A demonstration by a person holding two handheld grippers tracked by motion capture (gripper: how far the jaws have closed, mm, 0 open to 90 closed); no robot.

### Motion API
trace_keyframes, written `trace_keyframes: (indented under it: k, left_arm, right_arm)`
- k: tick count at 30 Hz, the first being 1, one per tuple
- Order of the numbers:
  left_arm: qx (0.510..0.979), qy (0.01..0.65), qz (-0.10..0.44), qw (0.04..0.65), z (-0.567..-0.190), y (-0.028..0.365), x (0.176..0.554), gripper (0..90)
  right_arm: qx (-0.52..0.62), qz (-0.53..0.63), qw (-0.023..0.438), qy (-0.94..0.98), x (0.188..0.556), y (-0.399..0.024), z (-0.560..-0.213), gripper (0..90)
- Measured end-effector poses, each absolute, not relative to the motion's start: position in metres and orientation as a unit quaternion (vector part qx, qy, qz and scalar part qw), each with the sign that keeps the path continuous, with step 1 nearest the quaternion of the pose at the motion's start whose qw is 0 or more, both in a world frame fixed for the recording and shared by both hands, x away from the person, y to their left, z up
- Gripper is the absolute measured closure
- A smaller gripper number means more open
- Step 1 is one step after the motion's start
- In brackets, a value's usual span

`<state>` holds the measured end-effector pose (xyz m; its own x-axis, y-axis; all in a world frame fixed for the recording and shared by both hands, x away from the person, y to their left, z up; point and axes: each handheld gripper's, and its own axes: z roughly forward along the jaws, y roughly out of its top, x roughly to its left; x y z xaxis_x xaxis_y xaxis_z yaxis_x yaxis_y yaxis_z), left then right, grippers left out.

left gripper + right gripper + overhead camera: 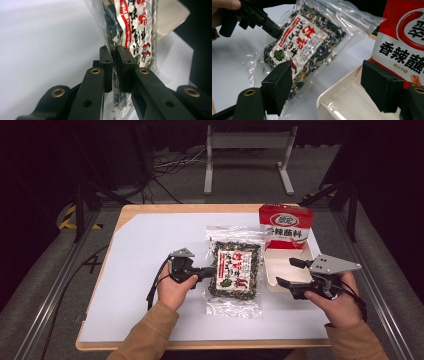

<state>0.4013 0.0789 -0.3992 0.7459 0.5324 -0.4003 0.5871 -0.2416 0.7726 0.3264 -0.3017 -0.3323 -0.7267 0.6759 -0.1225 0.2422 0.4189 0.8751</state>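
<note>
From the high view, you are working at a wooden table [125,215] covered with a white sheet [150,250], with grey floor, loose cables and a white metal stand [248,150] beyond it in a dark room. A clear bag of dried seaweed mix [235,270] lies in the middle of the sheet, its label white with red and black characters. Just right of it sits a white tray [280,270], and a red and white seasoning packet [285,226] stands at the tray's far end. Your left claw [212,270] reaches the bag's left edge; your right claw [286,272] hovers by the tray with its jaws apart.

In the left gripper view, your left claw [114,66] is clamped on the bag's clear plastic edge, the film pinched between the two black pads. The bag [132,27] runs up away from the jaws, dark flakes showing through, possibly lifted a little off the sheet.

In the right gripper view, your right claw [327,90] stands wide open, holding nothing, above the tray's near corner [342,97]. The bag [304,45] lies beyond, gripped at its far edge by the other claw [273,28]; the packet [402,42] rises at right.
</note>
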Motion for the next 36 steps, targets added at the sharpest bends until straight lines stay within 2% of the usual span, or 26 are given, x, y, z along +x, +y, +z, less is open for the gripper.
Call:
trace_keyframes:
  k: [16, 24, 36]
  left_arm:
    - [0.789, 0.277, 0.077, 0.543, -0.349, 0.091, 0.367, 85.6]
    - [0.779, 0.241, 0.085, 0.573, -0.334, 0.088, 0.351, 85.9]
    - [0.769, 0.212, 0.062, 0.6, -0.33, 0.091, 0.348, 85.7]
  right_arm:
    - [0.286, 0.471, 0.232, 0.802, 0.33, -0.299, -0.327, 26.3]
    - [0.281, 0.498, 0.22, 0.79, 0.334, -0.292, -0.316, 26.4]
    - [0.258, 0.531, 0.192, 0.784, 0.339, -0.272, -0.306, 26.4]
